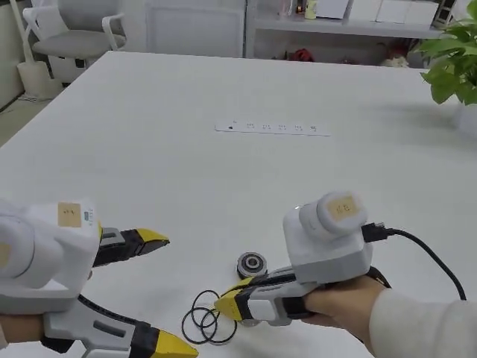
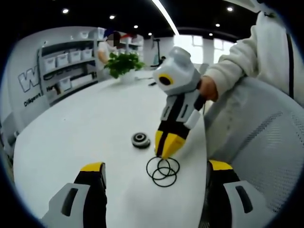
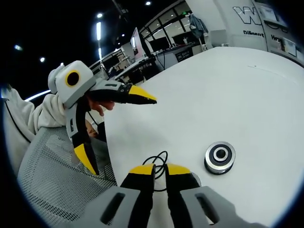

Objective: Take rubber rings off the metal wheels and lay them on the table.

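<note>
Right gripper (image 1: 223, 306), jaws together, touches thin black overlapping rubber rings (image 1: 207, 321); left gripper (image 1: 177, 295) spread wide.

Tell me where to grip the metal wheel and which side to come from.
Grip the metal wheel across its outer rim, coming straight down from above. It lies flat on the table with its hub facing up, so only the round edge offers two opposite faces for the jaws. The rubber rings lie loose close by, so a sideways sweep would likely drag them.
</note>
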Available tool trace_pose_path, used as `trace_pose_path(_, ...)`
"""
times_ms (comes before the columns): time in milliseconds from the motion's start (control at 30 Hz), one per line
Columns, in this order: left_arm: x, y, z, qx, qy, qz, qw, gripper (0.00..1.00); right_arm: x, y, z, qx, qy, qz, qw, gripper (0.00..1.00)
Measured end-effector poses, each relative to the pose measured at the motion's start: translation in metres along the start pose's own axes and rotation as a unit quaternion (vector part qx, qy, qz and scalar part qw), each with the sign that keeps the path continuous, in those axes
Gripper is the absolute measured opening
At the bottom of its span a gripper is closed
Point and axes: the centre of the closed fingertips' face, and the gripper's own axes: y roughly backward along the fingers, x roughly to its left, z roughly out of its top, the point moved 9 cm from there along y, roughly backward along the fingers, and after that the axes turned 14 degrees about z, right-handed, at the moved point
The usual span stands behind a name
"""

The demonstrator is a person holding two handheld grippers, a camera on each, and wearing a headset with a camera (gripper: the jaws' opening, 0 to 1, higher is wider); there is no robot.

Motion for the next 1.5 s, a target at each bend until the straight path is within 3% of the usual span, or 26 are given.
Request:
trace_pose_path(233,0.001,0.0,0.0,0.0,0.002,0.002,1.0,0.89,-0.002,0.002,0.0,0.004,0.005,-0.009,0.9999,0.08)
trace_pose_path(533,0.001,0.001,-0.001,0.0,0.003,0.003,1.0,0.89,-0.006,0.008,0.005,-0.009,0.005,-0.018,0.9998,0.08)
trace_pose_path(1233,0.0,0.002,0.005,-0.012,0.01,0.004,0.9999,0.88,-0.02,0.044,0.033,-0.103,0.009,-0.062,0.9927,0.16)
trace_pose_path(1400,-0.003,0.001,0.008,-0.016,0.003,-0.002,0.9999,0.87,-0.027,0.053,0.034,-0.114,0.012,-0.074,0.9907,0.16)
trace_pose_path(1500,-0.001,0.002,0.013,-0.03,0.012,-0.002,0.9995,0.87,-0.032,0.059,0.033,-0.118,0.007,-0.087,0.9892,0.16)
